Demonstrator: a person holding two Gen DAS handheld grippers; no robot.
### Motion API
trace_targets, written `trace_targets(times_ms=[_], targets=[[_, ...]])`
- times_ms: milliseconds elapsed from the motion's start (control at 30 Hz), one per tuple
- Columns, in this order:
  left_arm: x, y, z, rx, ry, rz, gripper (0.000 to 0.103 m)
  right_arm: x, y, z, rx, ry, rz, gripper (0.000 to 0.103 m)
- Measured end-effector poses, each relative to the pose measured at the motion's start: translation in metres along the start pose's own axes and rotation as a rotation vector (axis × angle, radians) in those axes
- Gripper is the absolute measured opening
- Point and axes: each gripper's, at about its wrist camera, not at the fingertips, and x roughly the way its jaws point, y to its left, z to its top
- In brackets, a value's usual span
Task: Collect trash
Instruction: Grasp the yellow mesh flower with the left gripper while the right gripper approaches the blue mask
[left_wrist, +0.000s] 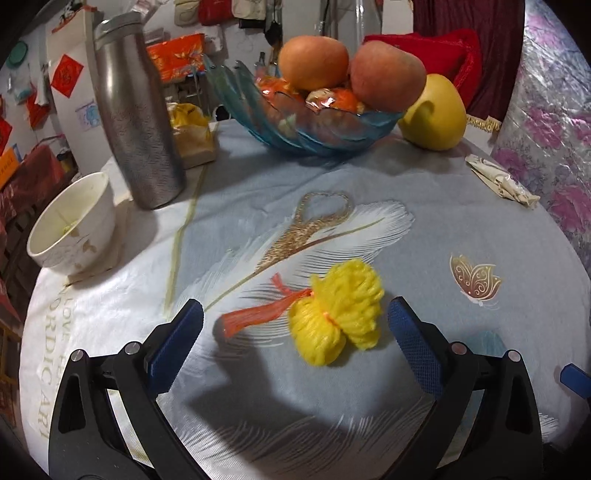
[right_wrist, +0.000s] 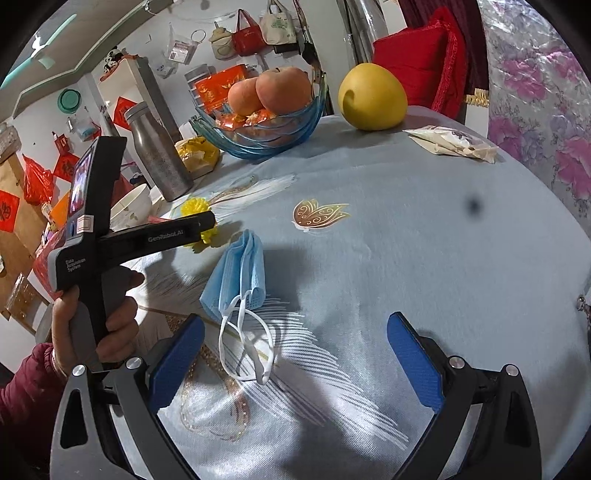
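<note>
Left gripper (left_wrist: 295, 325) jaws hanging wide apart, yellow net ball (left_wrist: 338, 314) lying on the worktop (left_wrist: 461, 206) between and just ahead, orange tail pointing left. Right gripper (right_wrist: 295, 350) jaws also standing apart, blue mask (right_wrist: 236, 273) sitting ahead-left, long axis running away. Only right view is showing the mask; wrapper (right_wrist: 448, 144) lying far back.

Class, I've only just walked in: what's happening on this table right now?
A person is clearing trash from a cloth-covered table with a handheld gripper in each hand. The left gripper is open around a yellow foam net with an orange mesh tail, not yet gripping it. The right gripper is open, hovering near a blue face mask. A crumpled wrapper lies by the far edge. Nothing is picked up yet.
</note>
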Motion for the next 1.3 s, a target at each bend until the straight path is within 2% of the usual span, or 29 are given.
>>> trace_targets(times_ms=[67, 100, 133, 167, 267, 367, 533, 633, 867, 1133, 1300], targets=[[0.002, -0.003, 0.001, 0.017, 0.006, -0.006, 0.092, 0.000, -0.001, 0.001, 0.005, -0.002, 0.001, 0.097], [0.003, -0.005, 0.001, 0.031, 0.008, -0.016, 0.075, 0.000, -0.002, 0.001, 0.009, -0.006, -0.001, 0.097], [0.006, -0.006, 0.000, 0.044, 0.030, -0.046, 0.050, 0.000, -0.002, 0.001, 0.012, -0.008, -0.001, 0.097], [0.008, -0.007, -0.002, 0.050, 0.048, -0.056, 0.043, -0.001, -0.003, 0.000, 0.014, -0.010, -0.002, 0.097], [0.000, -0.002, -0.003, 0.025, 0.009, -0.078, 0.041, 0.000, -0.004, 0.001, 0.016, -0.012, -0.003, 0.097], [-0.011, 0.006, -0.009, -0.003, -0.025, -0.064, 0.040, 0.000, -0.005, 0.002, 0.022, -0.010, 0.000, 0.097], [-0.034, 0.014, -0.023, -0.015, -0.078, 0.019, 0.040, 0.000, -0.007, 0.002, 0.029, -0.012, -0.002, 0.097], [-0.060, 0.020, -0.036, -0.013, -0.143, 0.086, 0.040, 0.000, -0.007, 0.003, 0.022, -0.018, -0.008, 0.097], [-0.106, 0.037, -0.059, -0.040, -0.237, 0.179, 0.040, -0.003, -0.004, 0.002, 0.009, -0.034, -0.015, 0.097], [-0.127, 0.048, -0.075, -0.070, -0.268, 0.213, 0.041, -0.014, 0.008, 0.005, -0.015, -0.092, -0.016, 0.097], [-0.132, 0.050, -0.078, -0.076, -0.288, 0.231, 0.041, -0.016, 0.035, 0.023, -0.073, -0.106, 0.003, 0.097]])
